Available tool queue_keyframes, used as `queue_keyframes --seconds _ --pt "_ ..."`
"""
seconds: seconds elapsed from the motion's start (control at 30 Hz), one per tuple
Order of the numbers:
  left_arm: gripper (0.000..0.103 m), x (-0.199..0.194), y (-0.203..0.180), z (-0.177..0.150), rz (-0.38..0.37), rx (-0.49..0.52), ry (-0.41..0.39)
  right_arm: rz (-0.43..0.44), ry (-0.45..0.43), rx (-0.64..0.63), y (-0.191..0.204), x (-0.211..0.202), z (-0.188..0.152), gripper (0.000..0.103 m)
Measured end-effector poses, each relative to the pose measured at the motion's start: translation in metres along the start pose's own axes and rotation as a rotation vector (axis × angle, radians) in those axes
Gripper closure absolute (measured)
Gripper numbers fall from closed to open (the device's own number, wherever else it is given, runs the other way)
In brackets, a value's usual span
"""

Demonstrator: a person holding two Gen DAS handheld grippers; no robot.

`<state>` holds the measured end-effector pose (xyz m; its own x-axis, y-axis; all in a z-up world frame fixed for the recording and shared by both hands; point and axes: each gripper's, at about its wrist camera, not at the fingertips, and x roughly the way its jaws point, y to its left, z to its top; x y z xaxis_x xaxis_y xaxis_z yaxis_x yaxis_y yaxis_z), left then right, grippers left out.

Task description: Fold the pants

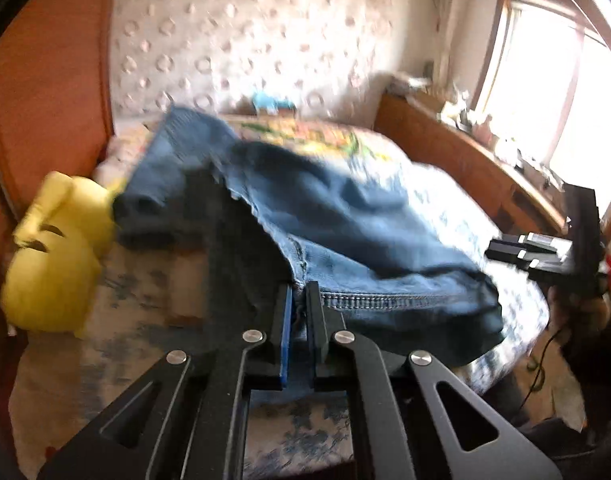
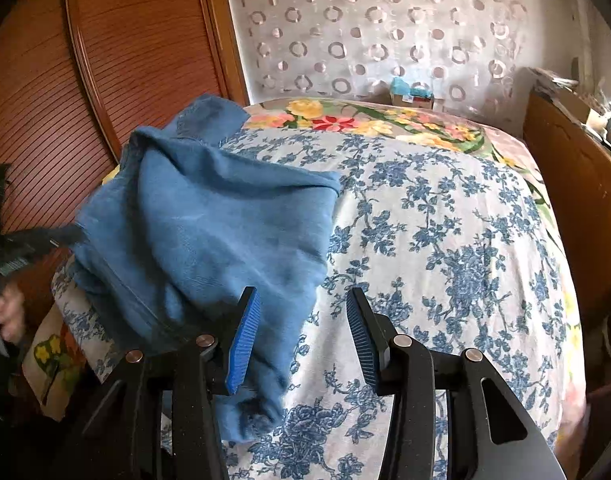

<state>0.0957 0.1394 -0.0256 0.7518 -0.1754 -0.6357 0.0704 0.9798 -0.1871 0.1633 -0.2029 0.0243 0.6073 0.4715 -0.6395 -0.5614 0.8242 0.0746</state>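
1. Yellow cushion [image 1: 53, 252], far left of the left wrist view, lying on the bed beside the denim. Risk, as a judgement: a swung fold could drag a pant leg onto it and spoil the flat lay.
2. Pants [image 1: 345, 240], blue denim, heaped on the floral bedspread [image 2: 445, 240] toward its left side; crumpled, not flat. Risk: folding from this state would trap wrinkles, since the layers are bunched.
3. Left gripper [image 1: 299, 304], fingers pinched close together on the stitched hem edge of the pants. Risk: a thin bite at the seam may slip if the heavy cloth is lifted quickly.
4. Right gripper [image 2: 303, 332], fingers spread apart, holding nothing; the left finger overlaps the denim's edge, whether touching cannot be told. Risk: one-sided support lets the free side sag and twist.
5. Writing, brands, labels: none legible; a small box [image 2: 411, 96] at the headboard is too blurred to read.
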Motion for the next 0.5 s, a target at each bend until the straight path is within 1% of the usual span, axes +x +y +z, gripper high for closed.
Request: queue_keyframes --seconds 0.1,0.17,0.33,0.5 --pt "0.096 -0.024 0.008 0.004 0.032 0.001 -0.020 0.019 -0.003 -0.003 0.000 -0.001 0.000 0.057" --pt "0.096 -0.029 0.011 0.001 0.048 -0.001 -0.016 0.030 0.003 -0.010 0.002 0.000 -0.001 0.057" --pt "0.096 -0.006 0.015 -0.017 0.060 -0.011 0.052 0.073 0.023 -0.011 0.009 0.011 -0.002 0.057" --pt "0.096 0.007 0.021 -0.028 0.059 -0.048 0.084 0.071 0.013 -0.002 0.010 0.023 0.008 0.056"
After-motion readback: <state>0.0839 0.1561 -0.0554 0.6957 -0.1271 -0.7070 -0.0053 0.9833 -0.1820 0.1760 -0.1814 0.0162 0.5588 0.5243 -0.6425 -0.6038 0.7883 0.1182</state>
